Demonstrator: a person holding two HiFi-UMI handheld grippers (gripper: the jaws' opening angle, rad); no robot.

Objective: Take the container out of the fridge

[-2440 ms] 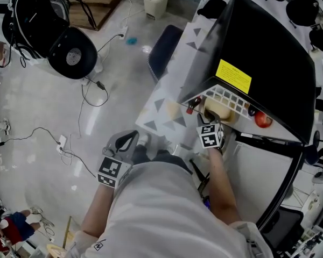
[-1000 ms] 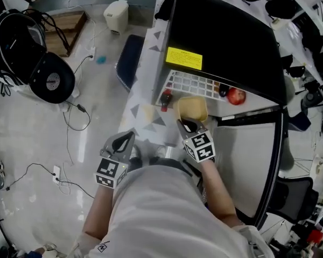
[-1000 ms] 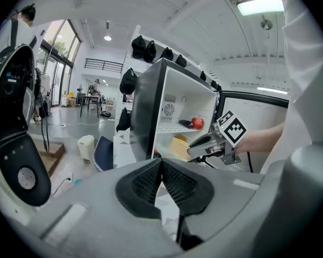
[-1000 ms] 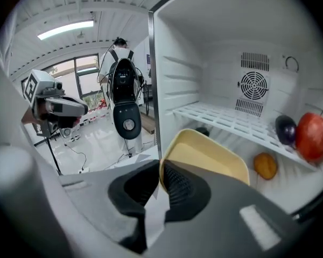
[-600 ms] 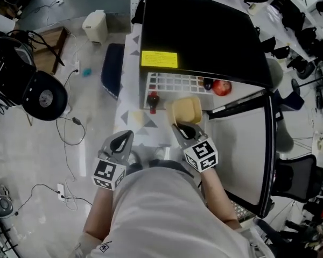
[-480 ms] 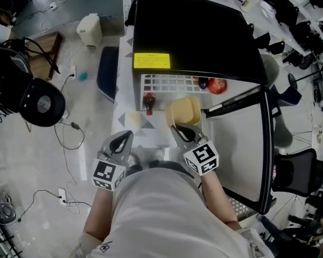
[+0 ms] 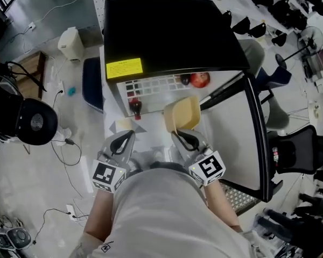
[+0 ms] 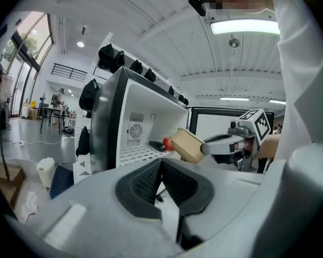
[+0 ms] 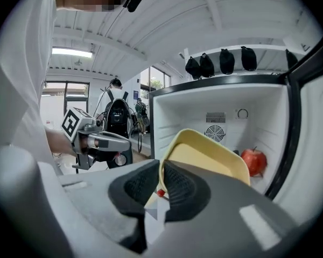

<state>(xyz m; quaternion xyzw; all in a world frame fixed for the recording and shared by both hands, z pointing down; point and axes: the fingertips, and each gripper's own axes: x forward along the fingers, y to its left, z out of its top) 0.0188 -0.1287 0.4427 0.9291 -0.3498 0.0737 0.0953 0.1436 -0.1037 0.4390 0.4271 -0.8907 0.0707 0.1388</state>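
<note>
My right gripper is shut on the rim of a shallow yellow container, which hangs tilted in front of the open black fridge. The right gripper view has the rim pinched between the pads, with the container rising to the right. My left gripper is shut on nothing, low at the left, away from the fridge. From the left gripper view the container and the right gripper appear ahead.
Inside the fridge a red apple and a dark bottle with a red cap lie on the white wire shelf. The fridge door stands open at the right. A small white bin, cables and a black chair are on the floor at the left.
The container has come farther out of the fridge toward me in my right gripper. The head view has swung, so the fridge sits more to the left. The left gripper has barely moved.
</note>
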